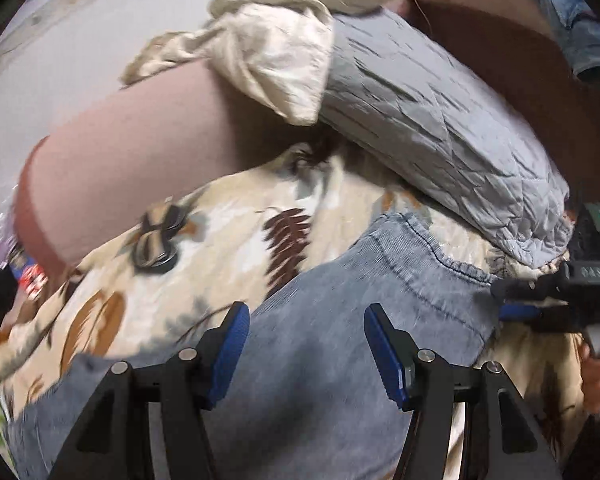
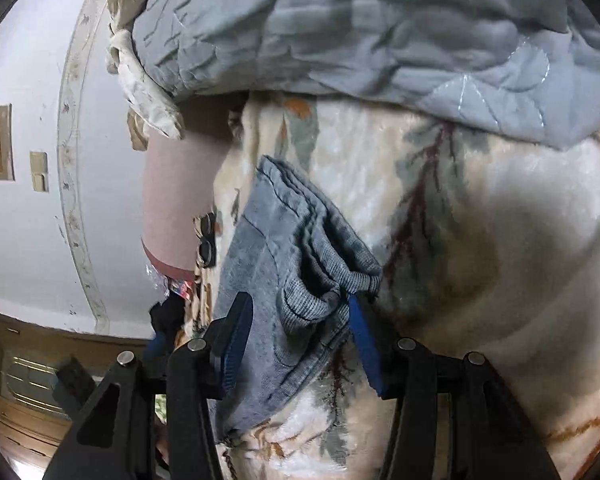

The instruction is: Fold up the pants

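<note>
On the leaf-print blanket [image 2: 480, 208], near its edge under the grey quilt [image 2: 340, 32], lie my folded pants [image 2: 276, 240]. My right gripper [image 2: 296, 336] straddles their ribbed end unclenched; my left gripper [image 1: 306, 344] hangs released above them.

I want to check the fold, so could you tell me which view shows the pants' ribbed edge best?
The right wrist view: the pants show their ribbed edge between the open right gripper. The left wrist view shows mostly flat blue fabric and a stitched hem.
</note>
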Demonstrator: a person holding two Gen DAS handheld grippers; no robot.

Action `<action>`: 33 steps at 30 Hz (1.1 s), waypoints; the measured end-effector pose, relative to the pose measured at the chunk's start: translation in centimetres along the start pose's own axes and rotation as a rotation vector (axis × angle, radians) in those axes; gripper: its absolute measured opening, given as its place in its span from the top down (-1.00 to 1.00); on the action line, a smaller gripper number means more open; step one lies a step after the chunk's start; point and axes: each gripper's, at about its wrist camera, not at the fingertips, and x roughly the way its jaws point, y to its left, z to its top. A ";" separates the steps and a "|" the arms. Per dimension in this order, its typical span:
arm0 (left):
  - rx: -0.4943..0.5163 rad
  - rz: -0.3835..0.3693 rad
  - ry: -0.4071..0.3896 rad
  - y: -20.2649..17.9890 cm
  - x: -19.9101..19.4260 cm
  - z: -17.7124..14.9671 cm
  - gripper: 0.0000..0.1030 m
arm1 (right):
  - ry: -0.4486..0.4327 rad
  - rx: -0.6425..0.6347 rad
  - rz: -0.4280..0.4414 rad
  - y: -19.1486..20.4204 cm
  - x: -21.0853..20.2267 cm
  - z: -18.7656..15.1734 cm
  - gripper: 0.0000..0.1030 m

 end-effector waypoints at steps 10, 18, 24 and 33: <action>0.187 -0.109 0.138 -3.9 7.3 4.1 -0.23 | 0.004 0.033 -0.006 -1.0 0.7 0.4 0.01; 0.335 -0.209 0.198 -6.7 11.5 7.0 -0.23 | -0.009 0.081 0.026 -2.5 0.1 0.3 0.07; 0.362 -0.286 0.275 -8.3 15.3 8.3 0.15 | 0.003 0.119 0.078 -3.6 -0.4 0.5 0.07; 0.311 -0.366 0.301 -7.2 17.4 9.1 0.25 | 0.011 0.125 0.106 -3.9 -1.1 0.2 0.07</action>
